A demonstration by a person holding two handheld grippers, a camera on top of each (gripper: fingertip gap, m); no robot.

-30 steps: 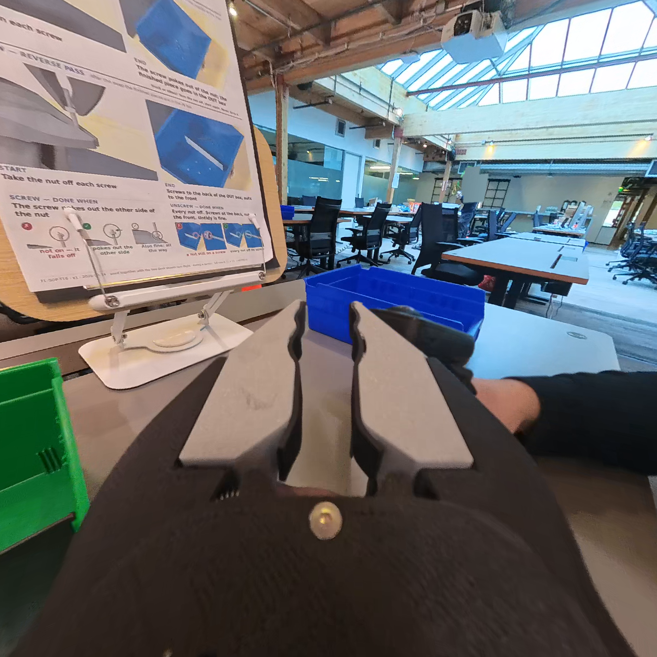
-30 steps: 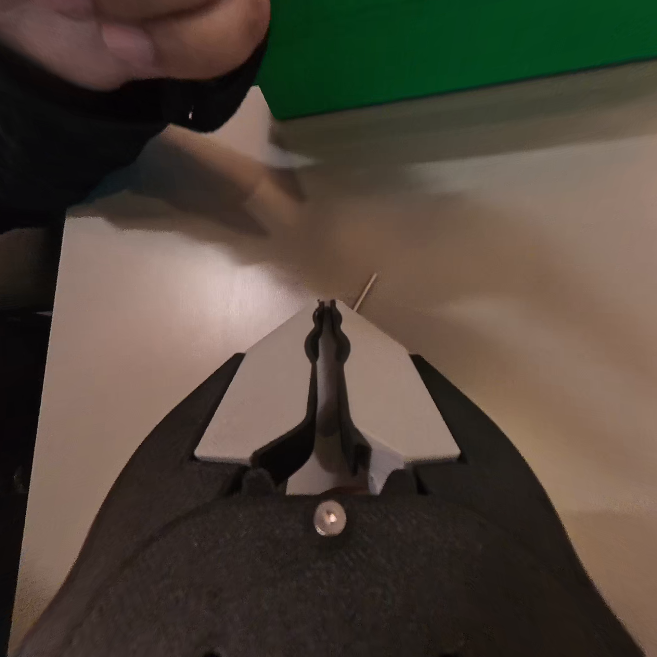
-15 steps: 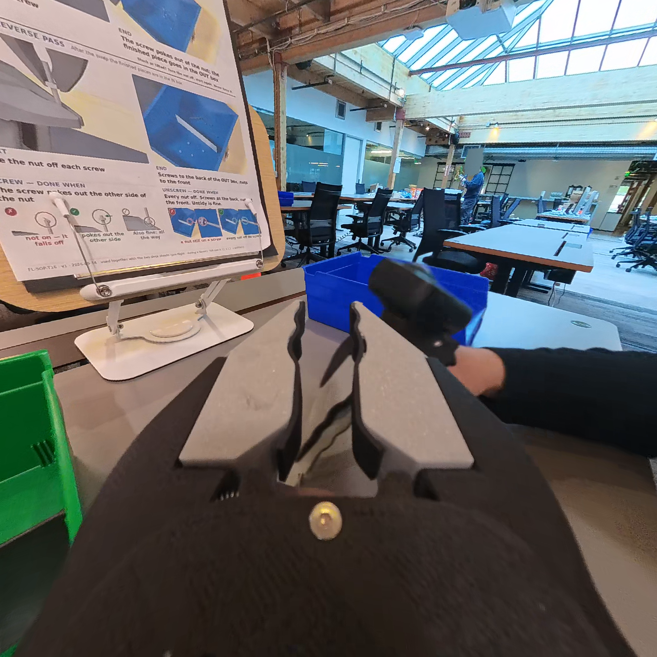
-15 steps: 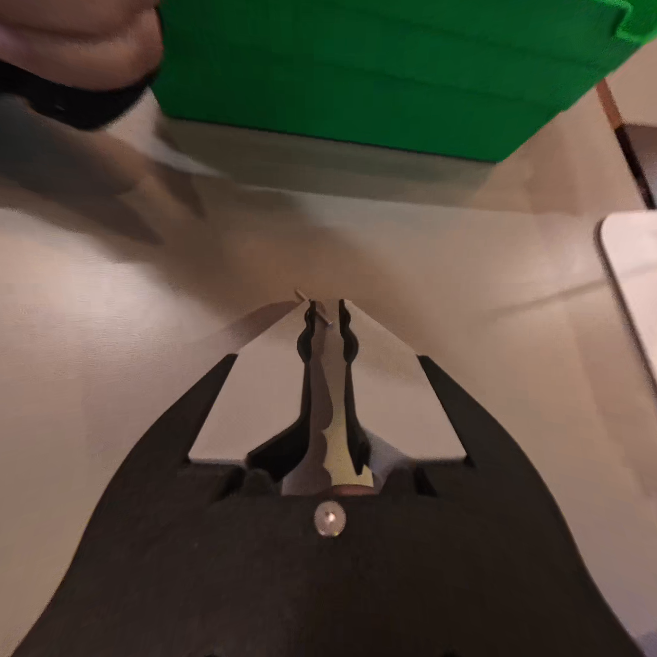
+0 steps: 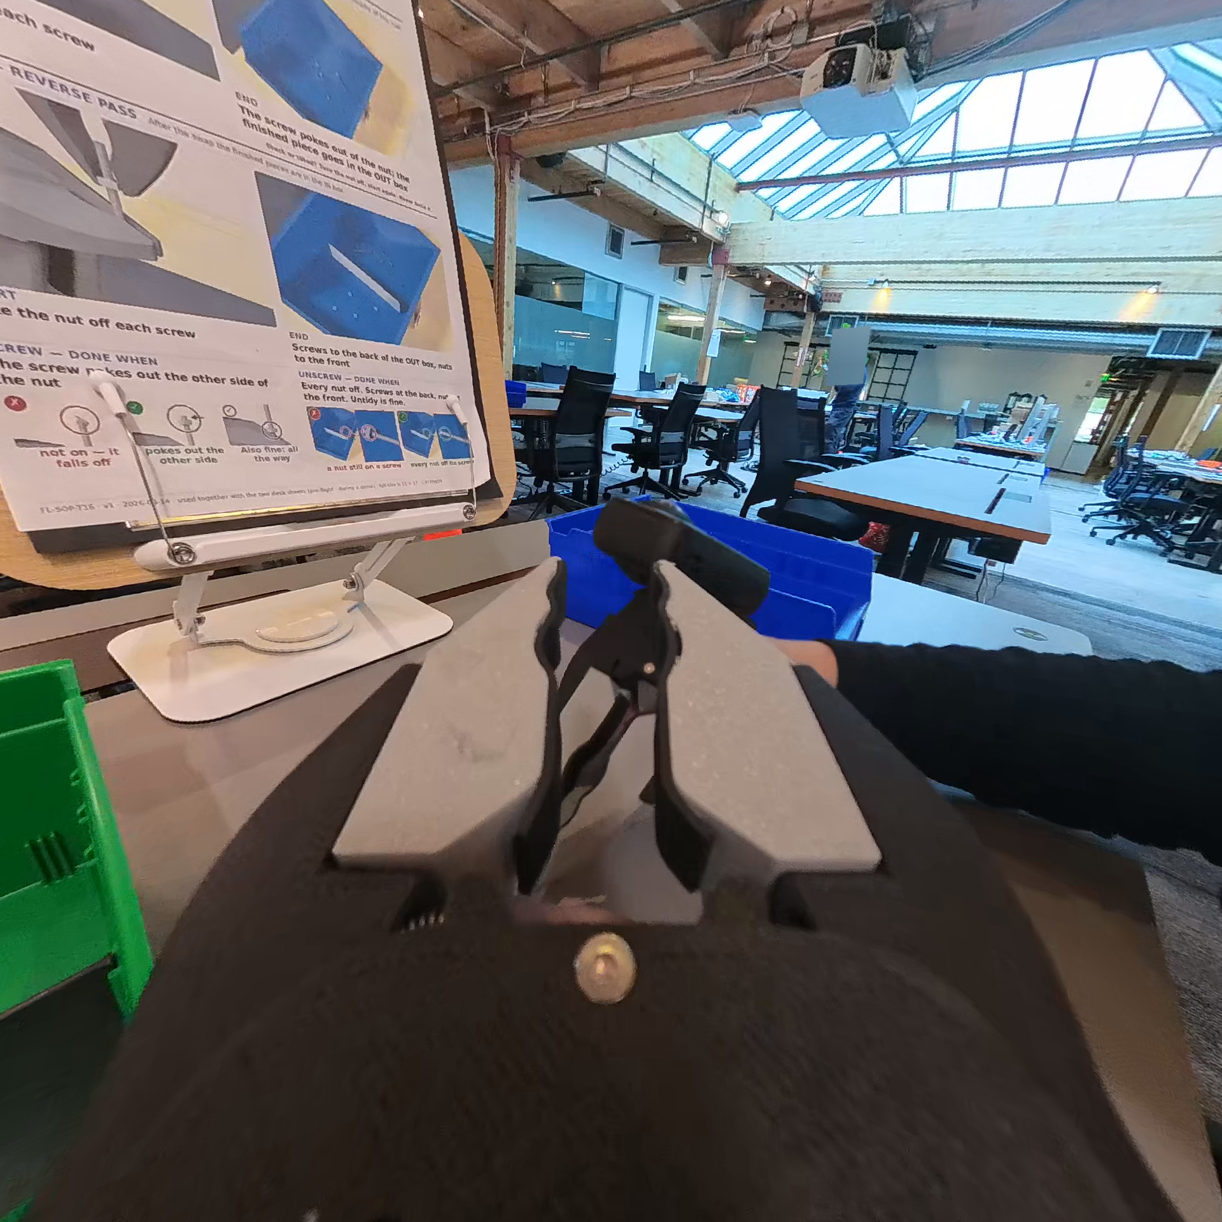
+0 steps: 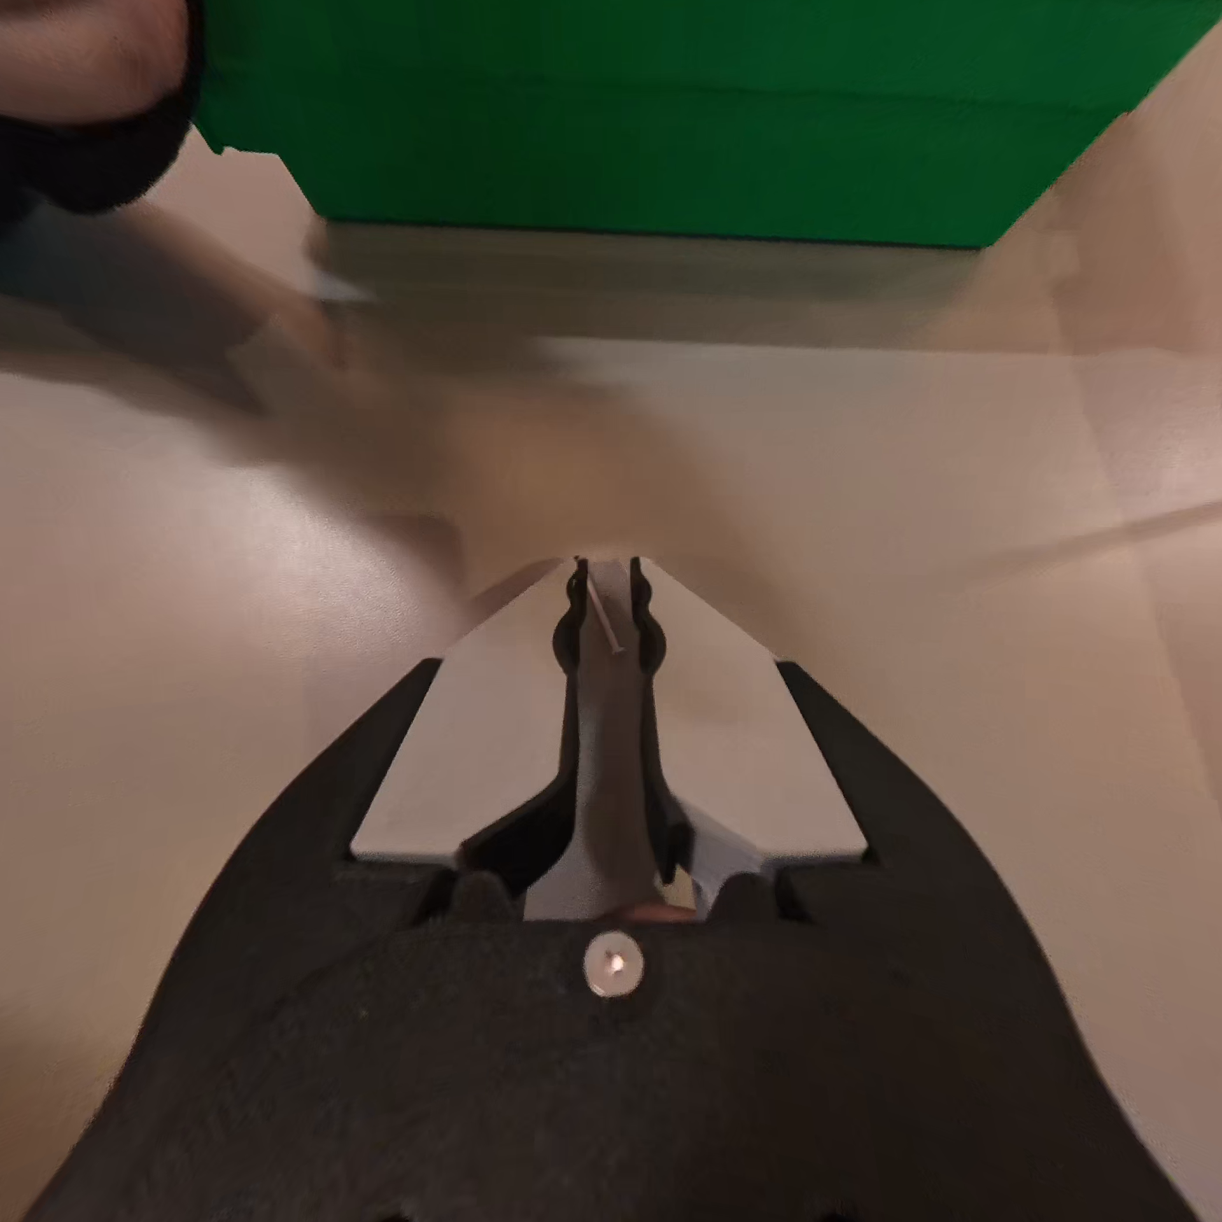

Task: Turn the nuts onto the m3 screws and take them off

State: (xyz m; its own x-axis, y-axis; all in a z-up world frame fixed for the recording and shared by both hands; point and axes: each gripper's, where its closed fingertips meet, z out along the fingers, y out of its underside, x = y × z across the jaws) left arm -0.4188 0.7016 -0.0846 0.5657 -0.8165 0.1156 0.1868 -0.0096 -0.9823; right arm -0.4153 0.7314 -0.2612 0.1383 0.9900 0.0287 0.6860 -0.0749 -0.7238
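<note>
In the right wrist view a thin silver screw (image 6: 606, 618) lies on the beige table (image 6: 959, 628), between the fingers of my right gripper (image 6: 605, 562). The jaws stand a little apart on either side of it, and I cannot tell if the left fingertip touches it. No nut shows. My left gripper (image 5: 608, 575) is open and empty, held above the table. Beyond it, the black body of the right gripper (image 5: 688, 562) points down at the table, held by an arm in a black sleeve (image 5: 1025, 727).
A green bin (image 6: 661, 119) stands just ahead of the right gripper and shows at the left of the left wrist view (image 5: 46, 826). A blue bin (image 5: 813, 582) sits behind. An instruction sheet on a white stand (image 5: 278, 635) is at back left. A hand (image 6: 79, 53) is at top left.
My right gripper went from shut to slightly open and moved over the screw, which now lies between its fingers. In the left wrist view the right gripper has tipped up and come closer.
</note>
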